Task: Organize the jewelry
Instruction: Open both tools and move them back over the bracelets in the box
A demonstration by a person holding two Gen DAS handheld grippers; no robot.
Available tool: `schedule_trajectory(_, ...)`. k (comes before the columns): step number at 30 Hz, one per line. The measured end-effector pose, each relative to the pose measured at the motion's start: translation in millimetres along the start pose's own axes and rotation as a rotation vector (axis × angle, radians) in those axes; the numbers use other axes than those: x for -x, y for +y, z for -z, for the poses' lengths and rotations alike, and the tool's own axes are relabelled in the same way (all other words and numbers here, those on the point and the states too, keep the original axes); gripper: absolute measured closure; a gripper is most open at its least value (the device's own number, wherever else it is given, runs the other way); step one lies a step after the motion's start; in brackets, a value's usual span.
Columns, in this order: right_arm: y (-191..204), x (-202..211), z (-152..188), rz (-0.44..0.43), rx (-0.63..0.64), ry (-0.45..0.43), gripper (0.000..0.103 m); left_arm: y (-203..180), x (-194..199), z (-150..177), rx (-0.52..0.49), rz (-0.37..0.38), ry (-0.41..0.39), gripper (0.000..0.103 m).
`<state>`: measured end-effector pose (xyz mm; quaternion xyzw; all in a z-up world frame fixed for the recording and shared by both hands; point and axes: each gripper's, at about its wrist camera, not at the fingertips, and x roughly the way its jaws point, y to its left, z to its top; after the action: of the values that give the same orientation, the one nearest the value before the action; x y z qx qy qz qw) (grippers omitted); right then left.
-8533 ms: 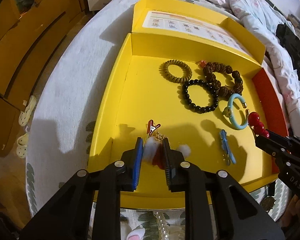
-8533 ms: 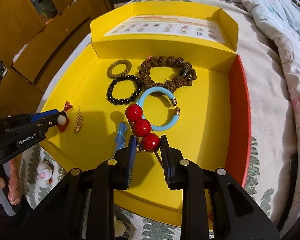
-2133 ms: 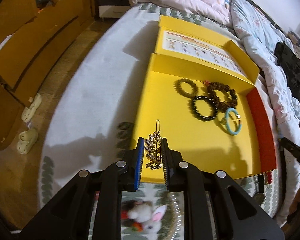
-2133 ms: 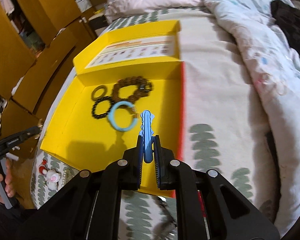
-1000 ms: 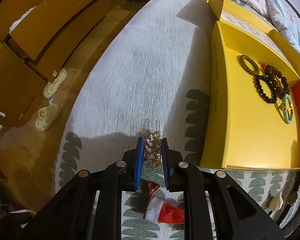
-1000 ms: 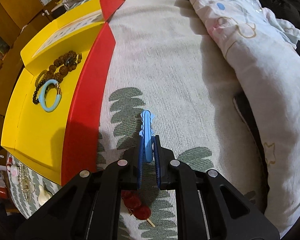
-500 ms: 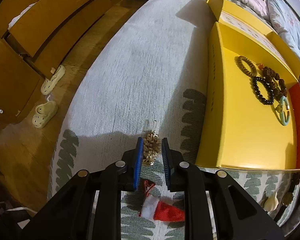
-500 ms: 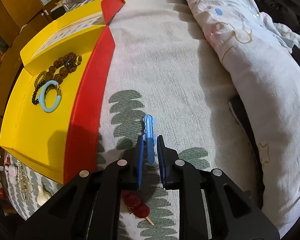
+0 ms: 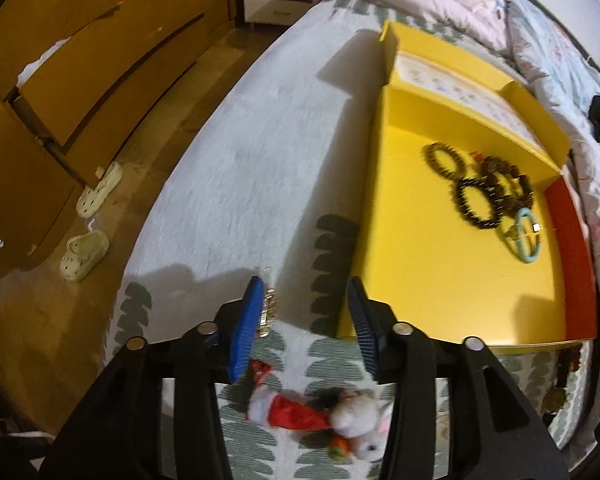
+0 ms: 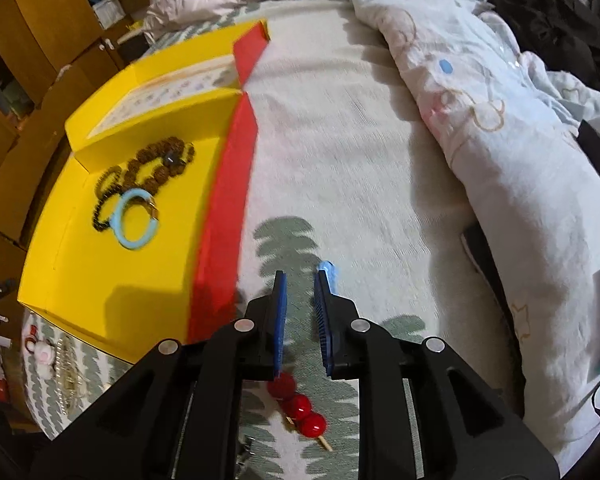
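Observation:
My left gripper (image 9: 305,282) hangs over the leaf-print bedspread with its jaws opening wide. The gold leaf hair clip (image 9: 269,312) lies on the cover against the inner side of the left pad, with no grip on it. My right gripper (image 10: 300,276) stands slightly open with only bedspread between its pads. The blue hair clip (image 10: 327,274) lies just beyond the right fingertip, partly hidden. The yellow box (image 9: 364,220) holds a brown coil tie (image 9: 444,160), black bead bracelet (image 9: 478,204), brown bead bracelet (image 9: 508,184) and blue bangle (image 9: 526,240).
A red Santa-hat clip (image 9: 284,412) and a bunny clip (image 9: 360,412) lie under the left gripper. A red bead hairpin (image 10: 298,400) lies under the right one. The box's red side (image 10: 224,208) is left of it, a quilt (image 10: 500,140) right. Slippers (image 9: 88,256) sit on the floor.
The left jaws have spread and let go of the gold clip, which now rests on the bedspread. Both grippers have lifted a little; the blue clip lies free by the right fingertip.

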<state>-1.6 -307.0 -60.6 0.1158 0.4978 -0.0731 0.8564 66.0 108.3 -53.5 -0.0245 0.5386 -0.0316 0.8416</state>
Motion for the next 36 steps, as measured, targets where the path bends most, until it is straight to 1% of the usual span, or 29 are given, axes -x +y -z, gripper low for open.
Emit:
schedule_trajectory(2,7,7,-3,-0.035,0.003,-0.028,0.083,-5,5,-2,-0.008,0.015,-0.023,0.05)
schedule_trajectory(4,16,12,-6,-0.065,0.014,-0.052,0.083,-14,11,-5,-0.019,0.029,-0.044,0.048)
schedule_trajectory(6,30,15,-8,-0.091,0.039,-0.068,0.083,-24,14,-6,-0.035,0.047,-0.063,0.044)
schedule_trajectory(11,63,8,-12,-0.15,0.078,-0.057,0.083,-55,12,-10,-0.081,0.073,-0.083,0.038)
schedule_trajectory(15,90,-3,-15,-0.173,0.126,-0.035,0.083,-74,2,-14,-0.096,0.091,-0.062,0.036)
schedule_trajectory(20,116,-15,-16,-0.195,0.181,-0.027,0.083,-84,-9,-20,-0.101,0.09,-0.046,0.036)
schedule_trajectory(24,133,-24,-17,-0.208,0.214,-0.013,0.083,-91,-22,-28,-0.082,0.097,-0.031,0.032)
schedule_trajectory(28,141,-32,-19,-0.22,0.219,0.001,0.082,-100,-40,-36,-0.069,0.12,0.007,0.031)
schedule_trajectory(34,155,-44,-21,-0.222,0.259,0.011,0.082,-115,-59,-46,-0.085,0.113,0.034,0.031)
schedule_trajectory(35,157,-46,-21,-0.222,0.263,0.015,0.079,-116,-62,-47,-0.084,0.112,0.037,0.031)
schedule_trajectory(36,158,-48,-21,-0.221,0.266,0.016,0.072,-117,-64,-49,-0.082,0.107,0.039,0.031)
